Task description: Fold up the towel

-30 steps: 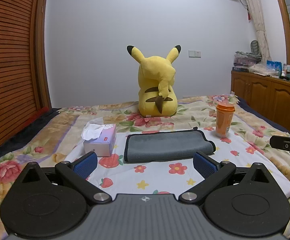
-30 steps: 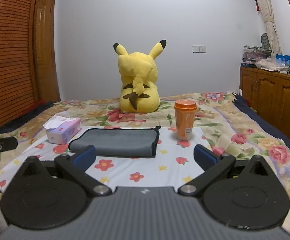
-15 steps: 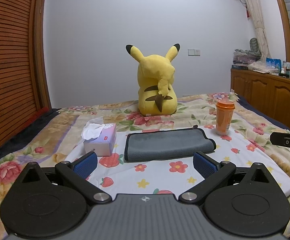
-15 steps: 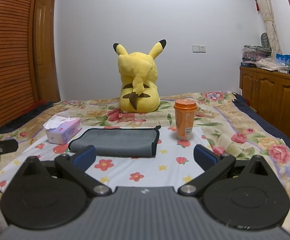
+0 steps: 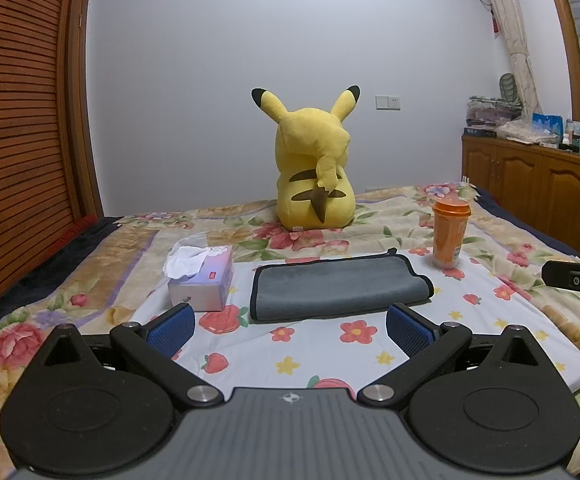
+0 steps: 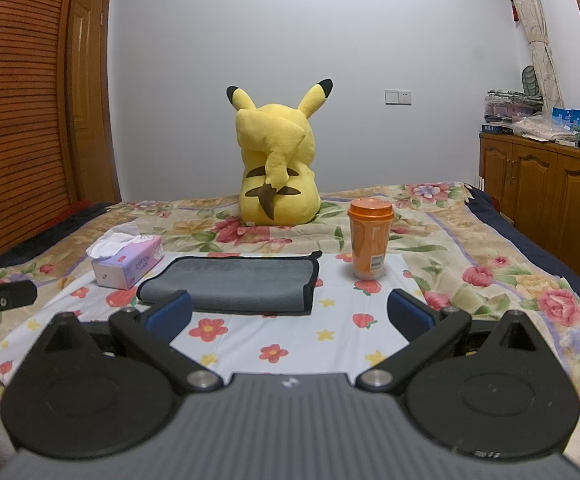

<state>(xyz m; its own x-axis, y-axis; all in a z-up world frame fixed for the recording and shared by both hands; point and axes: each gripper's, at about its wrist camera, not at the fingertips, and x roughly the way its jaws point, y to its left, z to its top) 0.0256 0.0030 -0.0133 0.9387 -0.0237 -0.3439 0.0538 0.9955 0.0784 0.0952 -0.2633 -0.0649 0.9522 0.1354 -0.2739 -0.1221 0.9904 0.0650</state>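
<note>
A grey towel (image 5: 338, 286) with dark edging lies folded flat on a white flowered cloth (image 5: 370, 344) on the bed. It also shows in the right wrist view (image 6: 233, 284). My left gripper (image 5: 290, 330) is open and empty, held back from the towel's near edge. My right gripper (image 6: 290, 316) is open and empty, near the towel's near right corner. Each gripper's tip shows at the edge of the other's view.
A tissue box (image 5: 201, 276) stands left of the towel. An orange cup (image 5: 450, 232) stands at its right. A yellow plush toy (image 5: 314, 176) sits behind. Wooden cabinets (image 5: 538, 184) line the right wall, a wooden wardrobe (image 5: 13, 120) the left.
The left gripper has tilted up slightly, so the scene sits a bit lower in its view. The towel has not moved. Both grippers stay open.
</note>
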